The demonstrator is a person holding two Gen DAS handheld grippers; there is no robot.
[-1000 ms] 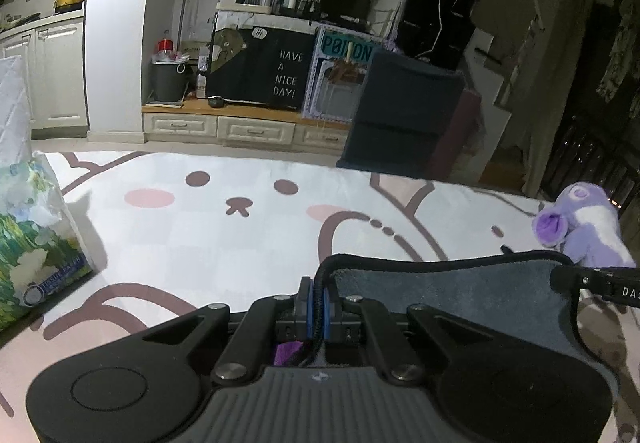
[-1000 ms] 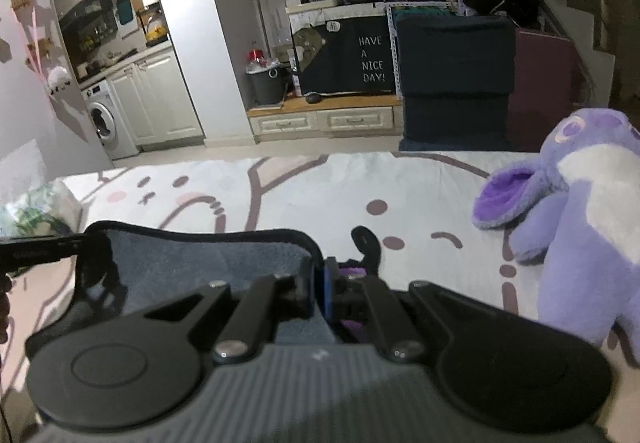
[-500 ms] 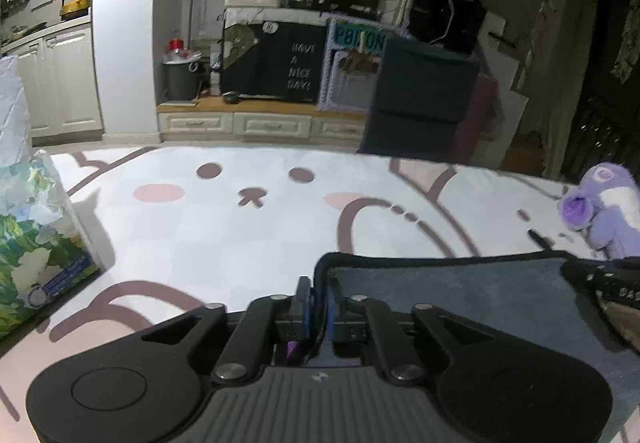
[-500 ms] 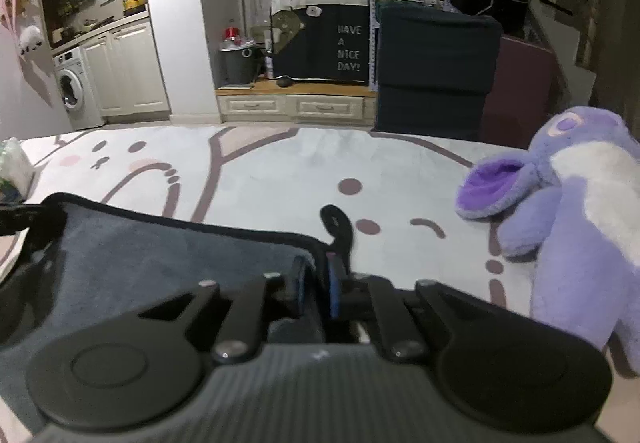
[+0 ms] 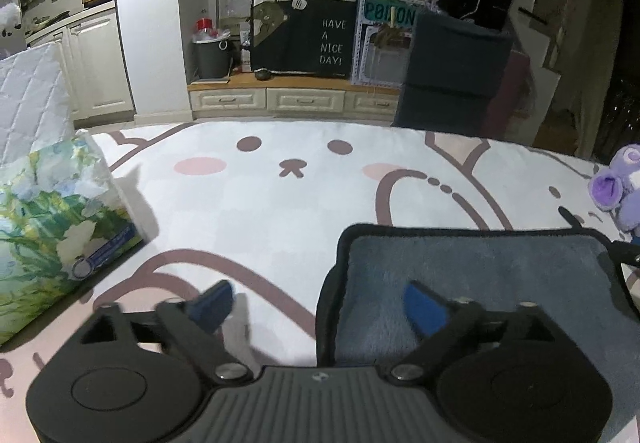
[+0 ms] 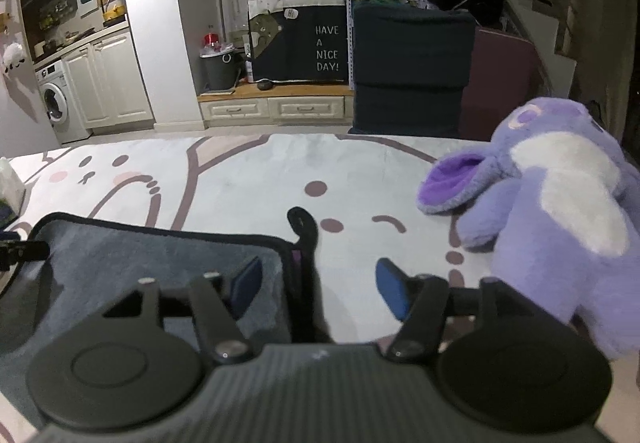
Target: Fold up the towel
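Observation:
A grey towel (image 5: 472,275) with black trim lies flat on the cartoon-print table cover (image 5: 280,211). My left gripper (image 5: 320,303) is open and empty, straddling the towel's left edge. In the right wrist view the towel (image 6: 140,255) lies at the lower left, with its black hanging loop (image 6: 304,227) at the far right corner. My right gripper (image 6: 316,283) is open and empty, straddling the towel's right edge. Each gripper's tip shows at the edge of the other's view.
A floral tissue pack (image 5: 52,223) sits at the table's left side. A purple plush toy (image 6: 560,211) lies close on the right of the towel. A quilted white cushion (image 5: 32,103) stands behind the tissue pack. The table's far edge faces the kitchen.
Both grippers were shut on the towel's far corners and carried them forward. Now both have opened and let go, and the towel lies flat.

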